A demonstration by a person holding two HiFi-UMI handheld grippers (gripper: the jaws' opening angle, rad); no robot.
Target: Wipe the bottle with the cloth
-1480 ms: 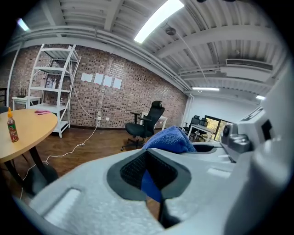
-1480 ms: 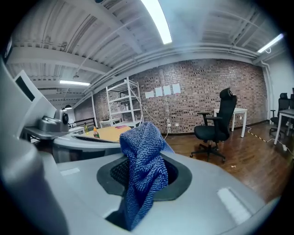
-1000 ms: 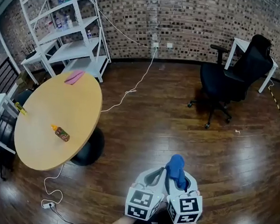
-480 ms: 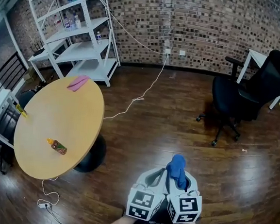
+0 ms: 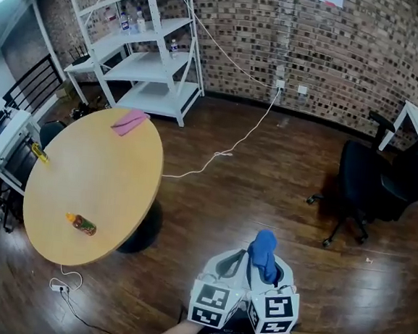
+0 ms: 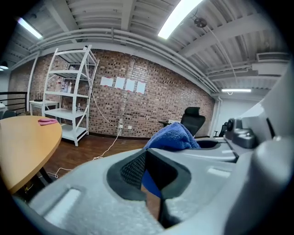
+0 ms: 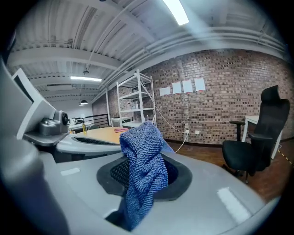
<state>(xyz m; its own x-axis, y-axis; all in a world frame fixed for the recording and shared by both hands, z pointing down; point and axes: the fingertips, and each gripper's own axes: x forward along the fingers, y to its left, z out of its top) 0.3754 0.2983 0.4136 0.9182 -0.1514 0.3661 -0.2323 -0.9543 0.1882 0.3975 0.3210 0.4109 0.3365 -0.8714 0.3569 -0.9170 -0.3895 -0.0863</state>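
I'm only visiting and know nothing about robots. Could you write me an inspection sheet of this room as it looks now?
Surface: round wooden table, off to the grippers' left.
Job's things: bottle lying on the table; blue cloth in the right gripper.
Clutter: pink cloth at the table's far edge; small yellow item at its left edge, too small to identify.
Grippers: left gripper shut, empty; right gripper shut on the blue cloth.
Cables: white cable from wall socket across the floor; second cable beside the table.
Surroundings: brick wall, white shelf, black office chair.
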